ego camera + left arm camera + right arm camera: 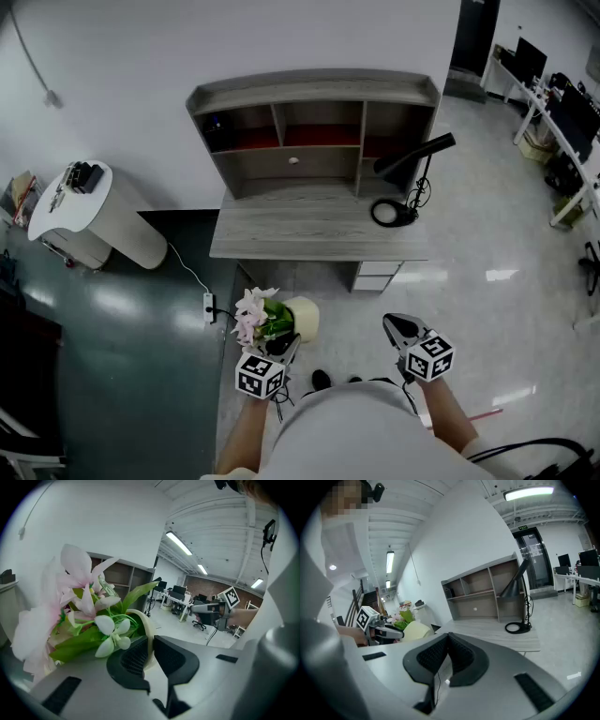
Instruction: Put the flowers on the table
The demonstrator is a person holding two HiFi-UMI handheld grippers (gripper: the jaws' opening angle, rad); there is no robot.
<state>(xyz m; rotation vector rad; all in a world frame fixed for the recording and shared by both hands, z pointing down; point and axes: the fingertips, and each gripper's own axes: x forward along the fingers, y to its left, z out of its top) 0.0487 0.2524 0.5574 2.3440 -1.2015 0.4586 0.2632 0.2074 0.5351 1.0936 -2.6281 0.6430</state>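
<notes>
Office, glossy floor (469,281) | left gripper (151,646) clamps rim of cream pot (304,317), pink flowers (253,312) held close to person, apart from desk | right gripper (447,644) jaws together, empty | beyond: grey wooden desk (309,230), black lamp (412,159).

Left claw (285,347) tight on rim of flower pot (306,317), right claw (394,324) empty, jaws together.

Right gripper (447,638), jaws together, before desk (497,631)
</notes>
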